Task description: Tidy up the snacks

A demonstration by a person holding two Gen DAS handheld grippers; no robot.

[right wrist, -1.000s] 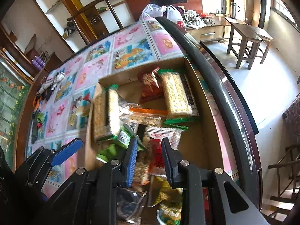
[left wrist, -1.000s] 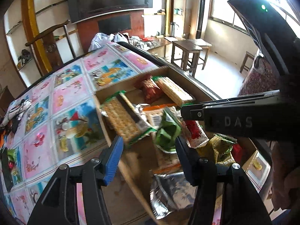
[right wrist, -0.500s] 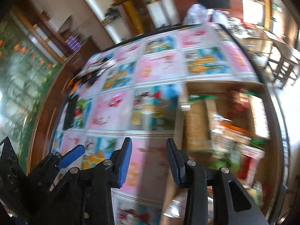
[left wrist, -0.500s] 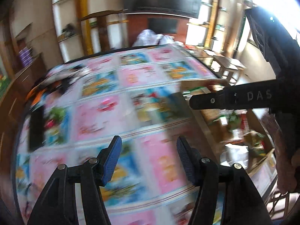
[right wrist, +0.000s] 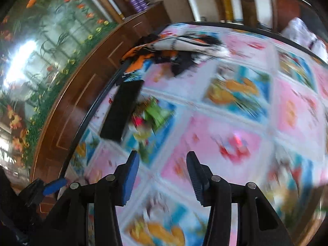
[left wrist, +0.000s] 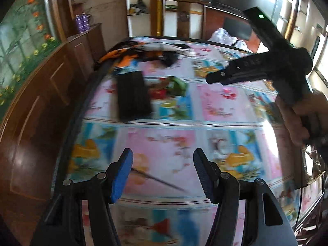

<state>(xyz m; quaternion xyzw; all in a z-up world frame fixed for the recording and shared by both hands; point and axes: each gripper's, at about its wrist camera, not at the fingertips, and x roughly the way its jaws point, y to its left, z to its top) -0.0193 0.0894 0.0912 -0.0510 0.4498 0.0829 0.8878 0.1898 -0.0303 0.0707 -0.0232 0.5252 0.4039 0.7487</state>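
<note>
No snacks and no snack box show in either view now. My left gripper (left wrist: 163, 162) is open and empty above the table with its pink and blue patterned cloth (left wrist: 164, 141). My right gripper (right wrist: 163, 164) is also open and empty above the same cloth (right wrist: 225, 135). The right gripper's body, held in a hand, shows at the upper right of the left wrist view (left wrist: 266, 67). The left gripper's blue fingertip (right wrist: 54, 184) shows at the lower left of the right wrist view. Both views are blurred by motion.
A flat black rectangular object (left wrist: 133, 95) lies near the table's left edge; it also shows in the right wrist view (right wrist: 122, 109). An orange, black and white cloth (left wrist: 143, 50) lies at the far edge. A dark wooden cabinet (left wrist: 41, 102) stands left of the table.
Both grippers have swung left, away from the cardboard box of snacks, which has left both views. The views now face the table's left part. Both grippers stay open and empty.
</note>
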